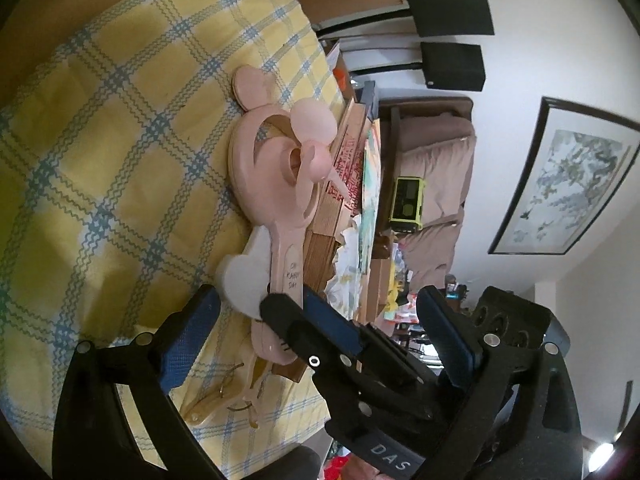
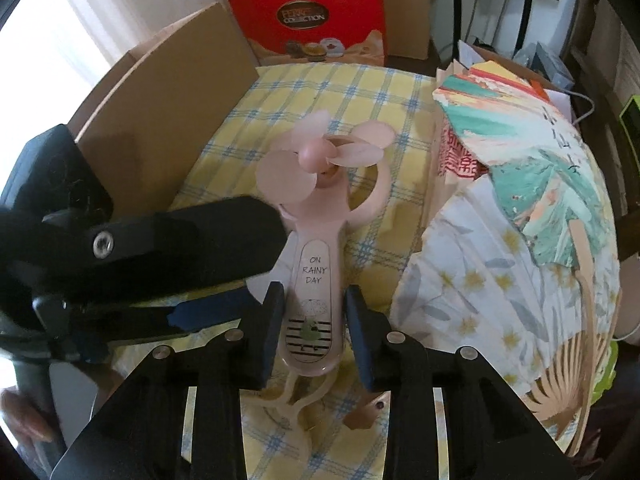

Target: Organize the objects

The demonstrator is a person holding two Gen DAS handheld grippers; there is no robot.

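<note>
Right gripper (image 2: 314, 320) jaws stand narrow, straddling the handle of the pink plastic hand-held fan (image 2: 316, 272), pads apparently just clear, aligned for a side grasp. Left gripper (image 1: 318, 296) stands wide, empty. The fan lies flat on the yellow-and-blue checked cloth (image 2: 360, 88), long axis near-to-far, blades far.

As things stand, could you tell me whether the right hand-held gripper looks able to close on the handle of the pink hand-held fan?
Probably yes. The right hand-held gripper already straddles the pink hand-held fan at its handle, pads on either side with slight gaps and nothing between them. The left hand-held gripper sits close alongside, open.
</note>
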